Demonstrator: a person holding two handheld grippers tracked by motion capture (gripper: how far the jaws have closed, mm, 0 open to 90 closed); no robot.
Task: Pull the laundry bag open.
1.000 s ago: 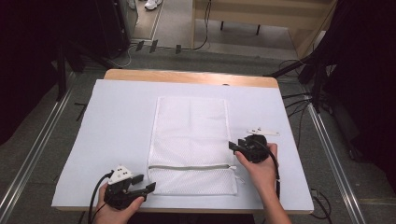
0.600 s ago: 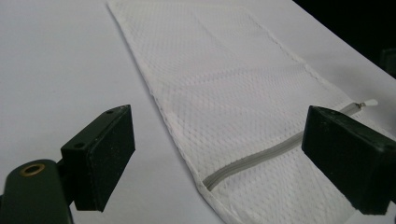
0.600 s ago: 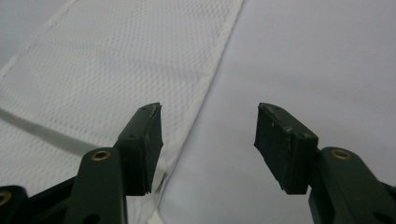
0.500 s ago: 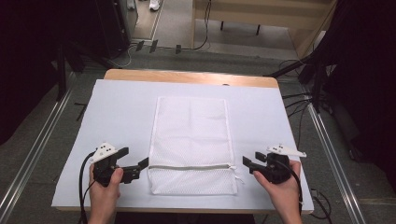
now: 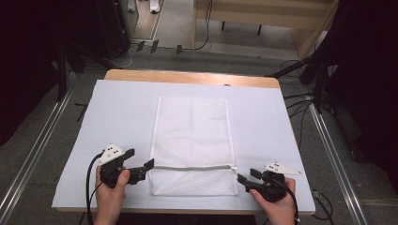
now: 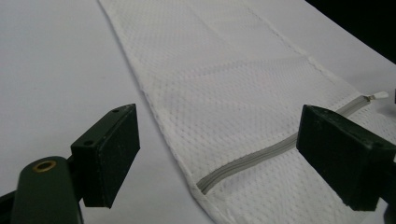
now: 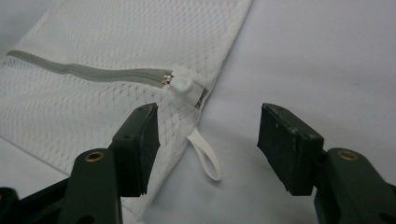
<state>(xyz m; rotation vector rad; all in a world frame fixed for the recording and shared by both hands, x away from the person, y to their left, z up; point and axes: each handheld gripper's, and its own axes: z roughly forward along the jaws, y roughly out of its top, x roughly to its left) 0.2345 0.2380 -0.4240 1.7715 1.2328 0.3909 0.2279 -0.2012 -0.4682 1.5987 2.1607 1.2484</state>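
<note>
Two claws flank one white mesh laundry bag (image 5: 192,145), which lies flat and lengthwise in the middle of the white surface (image 5: 281,122), its grey zipper (image 5: 192,167) running across it near the edge closest to us. We hold the left claw (image 5: 149,165) just beside the bag's left edge, level with the closed end of the zipper; its jaws have just been opening and now stand wide with nothing pressed between them. In the left gripper view the bag's edge and the zipper end (image 6: 205,183) lie in the gap ahead of the jaws, so we judge that this claw is placed there to pin the fabric.

We keep the right claw (image 5: 240,178) at the bag's right lower corner, apart from the cloth. Its jaws have also just been opening and stand wide, empty. In the right gripper view the white zipper pull (image 7: 183,85) and a small white loop (image 7: 205,156) lie just ahead of them. We think this placement serves a pull on the slider while the other side is steadied. The bag lies flat, which keeps the zipper straight and easy to reach.
</note>
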